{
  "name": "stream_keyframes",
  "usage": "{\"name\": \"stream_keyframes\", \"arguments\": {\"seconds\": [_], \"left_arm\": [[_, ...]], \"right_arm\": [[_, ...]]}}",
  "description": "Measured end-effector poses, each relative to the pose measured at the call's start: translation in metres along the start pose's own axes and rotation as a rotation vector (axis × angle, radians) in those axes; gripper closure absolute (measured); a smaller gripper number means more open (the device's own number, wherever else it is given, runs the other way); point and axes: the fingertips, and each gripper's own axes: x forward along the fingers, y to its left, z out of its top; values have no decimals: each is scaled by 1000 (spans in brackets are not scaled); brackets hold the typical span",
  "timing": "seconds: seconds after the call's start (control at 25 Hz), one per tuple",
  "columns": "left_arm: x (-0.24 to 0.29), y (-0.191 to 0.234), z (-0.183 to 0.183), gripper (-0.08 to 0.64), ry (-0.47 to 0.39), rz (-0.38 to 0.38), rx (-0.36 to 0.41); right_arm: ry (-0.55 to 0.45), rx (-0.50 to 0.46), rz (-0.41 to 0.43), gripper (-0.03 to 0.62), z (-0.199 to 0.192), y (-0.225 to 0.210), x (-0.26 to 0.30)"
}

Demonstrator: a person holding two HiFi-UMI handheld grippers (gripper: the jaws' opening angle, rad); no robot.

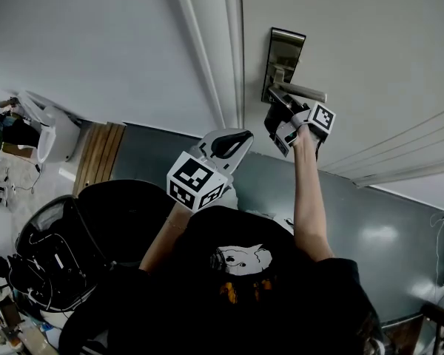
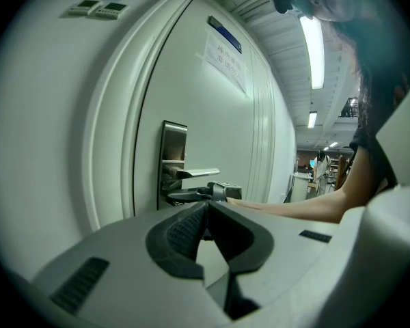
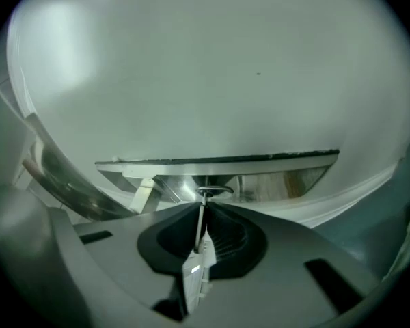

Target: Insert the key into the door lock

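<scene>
Clamping the key edge-on in the right gripper, tip at the lock near the lower edge of the plate; holding the left gripper back, jaws together on nothing; likely risking a tilted key skating off the keyway or twisting between the pads

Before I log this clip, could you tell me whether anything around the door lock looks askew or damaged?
Nothing stands out. The right gripper holds the key edge-on at the lock plate, the handle sits level, and the left gripper hangs back, shut and empty.
</scene>
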Motion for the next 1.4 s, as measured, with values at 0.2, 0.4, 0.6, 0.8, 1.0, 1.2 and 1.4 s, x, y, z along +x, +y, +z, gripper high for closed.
{"name": "stream_keyframes", "arguments": {"seconds": [0.2, 0.4, 0.6, 0.8, 1.0, 1.2, 1.4], "left_arm": [[6, 8, -2, 540, 3, -4, -3], [11, 4, 1, 540, -7, -16, -6], [10, -3, 2, 540, -14, -13, -4], [4, -9, 1, 540, -14, 15, -12], [-1, -16, 1, 540, -17, 44, -22], [0, -28, -9, 540, 0, 68, -47], [3, -47, -25, 540, 33, 78, -72]], "right_arm": [[-6, -10, 7, 571, 2, -2, 1], [-25, -42, -17, 571, 1, 0, -1], [-28, -64, -32, 565, -5, 4, -12], [-4, -81, -47, 563, -16, 6, -28], [37, -119, -69, 565, -30, 10, -46], [97, -180, -82, 566, -47, 16, -69], [144, -233, -100, 566, -68, 21, -95]]}}
